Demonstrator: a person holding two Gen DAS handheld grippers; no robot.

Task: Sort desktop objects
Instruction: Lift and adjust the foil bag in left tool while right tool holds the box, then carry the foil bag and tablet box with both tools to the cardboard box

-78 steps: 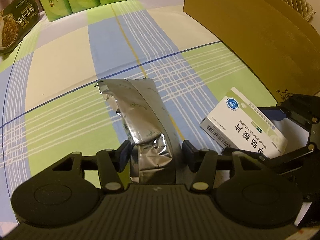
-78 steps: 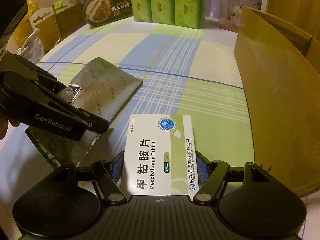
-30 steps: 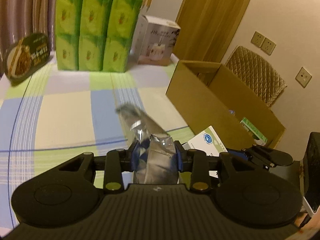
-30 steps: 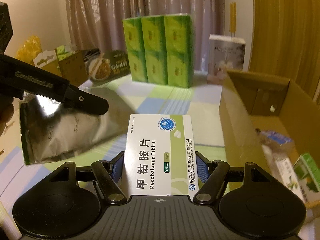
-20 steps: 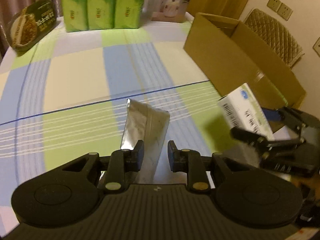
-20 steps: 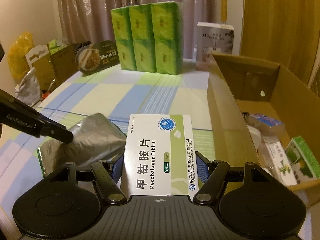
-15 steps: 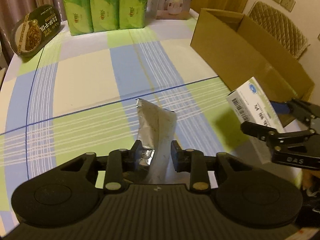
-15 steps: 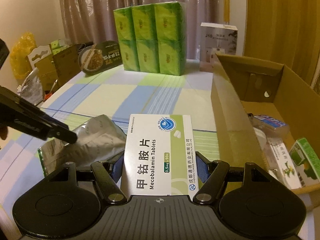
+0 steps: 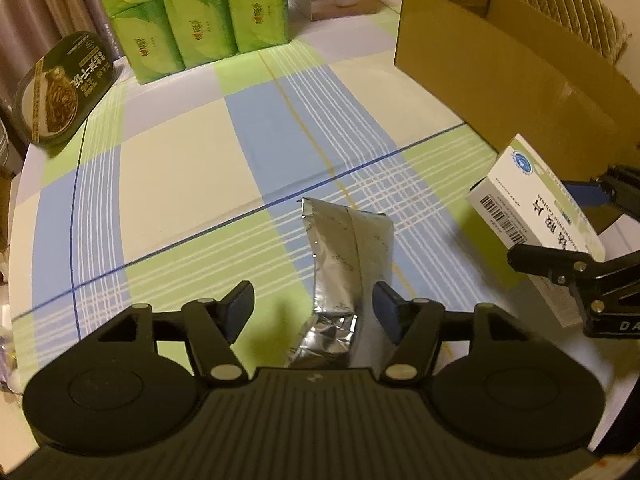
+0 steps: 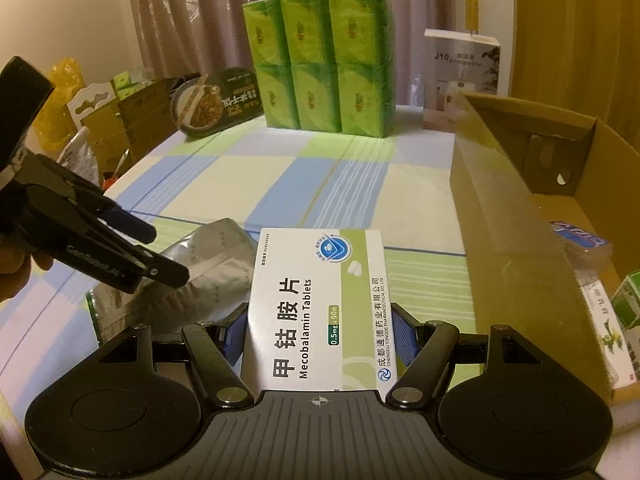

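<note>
A crumpled silver foil pouch (image 9: 348, 248) lies on the checked tablecloth between the fingers of my left gripper (image 9: 312, 302). Its jaws are opening; the left pad stands well clear of the pouch and the right pad is close beside it. My right gripper (image 10: 320, 332) is shut on a white and green tablet box (image 10: 320, 300), held above the table. In the left wrist view that tablet box (image 9: 536, 200) hangs at the right, in front of the cardboard box (image 9: 500, 68). The right wrist view shows the left gripper (image 10: 160, 252) over the pouch (image 10: 216, 268).
The open cardboard box (image 10: 512, 220) at the right holds several small packages. At the table's far side stand green tissue packs (image 10: 320, 60), a noodle bowl (image 10: 212, 104) and a white carton (image 10: 460, 76). Clutter sits beyond the table's left edge.
My left gripper came down with the pouch and its jaws spread apart, letting the pouch go onto the cloth. The right gripper still grips the tablet box.
</note>
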